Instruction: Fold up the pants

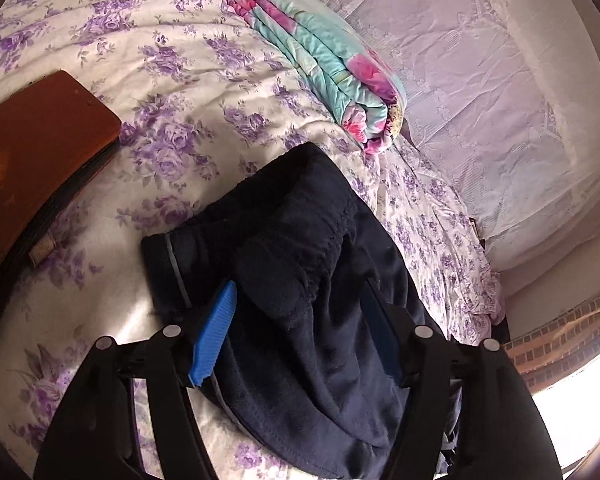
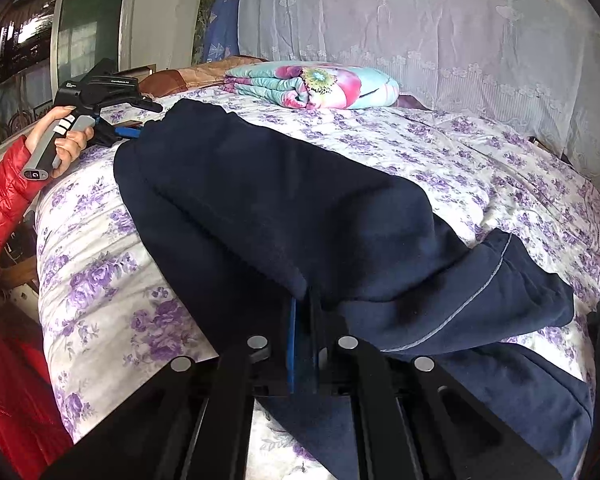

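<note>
Dark navy fleece pants lie on the floral bed, folded lengthwise, and show as a long bundle in the right wrist view. My left gripper is open, its blue fingers on either side of the waistband end. My right gripper is shut on a fold of the pants near the leg end, its blue fingers pressed together. The left gripper also shows far left in the right wrist view, held by a hand at the pants' far end.
A folded turquoise and pink quilt lies on the bed behind the pants, also in the right wrist view. A brown board sits at the left. A lace-covered headboard stands behind. A red-sleeved arm is at the left.
</note>
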